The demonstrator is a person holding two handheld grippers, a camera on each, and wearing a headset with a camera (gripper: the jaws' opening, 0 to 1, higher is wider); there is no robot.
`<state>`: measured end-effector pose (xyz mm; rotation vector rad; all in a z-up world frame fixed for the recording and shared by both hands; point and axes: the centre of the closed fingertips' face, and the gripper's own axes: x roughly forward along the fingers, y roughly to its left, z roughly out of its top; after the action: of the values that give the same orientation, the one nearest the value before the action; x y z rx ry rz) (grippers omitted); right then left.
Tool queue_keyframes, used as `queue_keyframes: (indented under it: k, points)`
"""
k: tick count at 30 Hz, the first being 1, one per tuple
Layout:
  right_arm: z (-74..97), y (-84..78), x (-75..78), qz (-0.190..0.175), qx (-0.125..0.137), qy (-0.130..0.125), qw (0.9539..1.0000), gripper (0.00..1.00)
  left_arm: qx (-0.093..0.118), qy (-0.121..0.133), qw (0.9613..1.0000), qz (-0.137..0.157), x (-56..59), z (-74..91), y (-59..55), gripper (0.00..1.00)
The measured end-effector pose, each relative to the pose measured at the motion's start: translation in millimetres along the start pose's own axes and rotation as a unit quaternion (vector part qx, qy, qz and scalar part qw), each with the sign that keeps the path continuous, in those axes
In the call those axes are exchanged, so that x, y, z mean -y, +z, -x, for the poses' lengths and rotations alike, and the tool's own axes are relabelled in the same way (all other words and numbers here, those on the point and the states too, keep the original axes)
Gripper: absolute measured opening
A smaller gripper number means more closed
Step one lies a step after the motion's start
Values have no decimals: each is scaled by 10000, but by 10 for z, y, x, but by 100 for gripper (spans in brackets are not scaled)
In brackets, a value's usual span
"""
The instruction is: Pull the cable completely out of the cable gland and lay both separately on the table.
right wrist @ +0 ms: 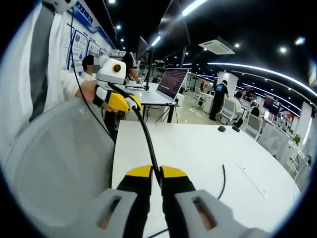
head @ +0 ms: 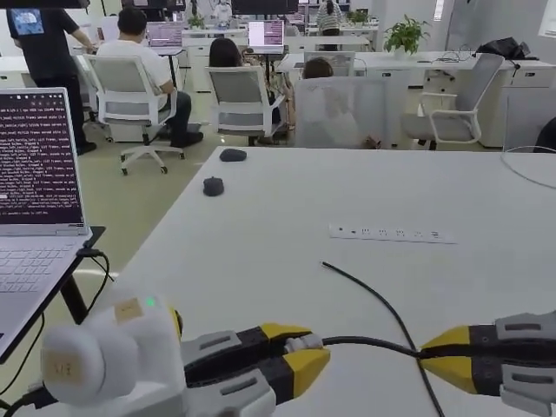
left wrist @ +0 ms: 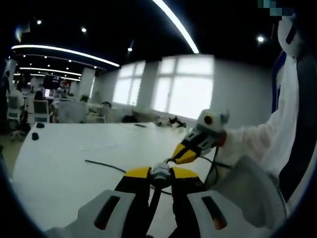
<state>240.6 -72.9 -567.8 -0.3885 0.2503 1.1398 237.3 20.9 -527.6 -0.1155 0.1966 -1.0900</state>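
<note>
Left hand-held gripper [head: 311, 358], lowest in the head view and on the near side of the power strip [head: 393, 233], is clenched on the small pale cable gland [head: 298, 344]. From the gland the black cable [head: 369, 342] runs across to the right hand-held gripper [head: 432, 356], which is clamped on it. The cable's free end lies on the white surface [head: 261, 234], closer to the strip

On the white table [head: 287, 217]: a power strip [head: 393, 233], a black cable [head: 347, 276] trailing, a dark mouse [head: 213, 186], another mouse [head: 233, 155] beyond.
</note>
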Motion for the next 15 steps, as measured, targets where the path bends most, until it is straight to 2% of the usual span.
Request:
queue_keyframes:
  k: [7,12,15]
  points:
    - [15,-105,-14,-83,-101,23,9999,5,-206,-118,9988,-419,90,-40,-55,16]
    - [28,-162,-26,-87,-219,24,9997,6,-322,-242,9977,-550,144,-66,-103,16]
    - [45,-40,-53,-181,62,160,9997,8,-445,-252,9964,-669,152,-77,-144,16]
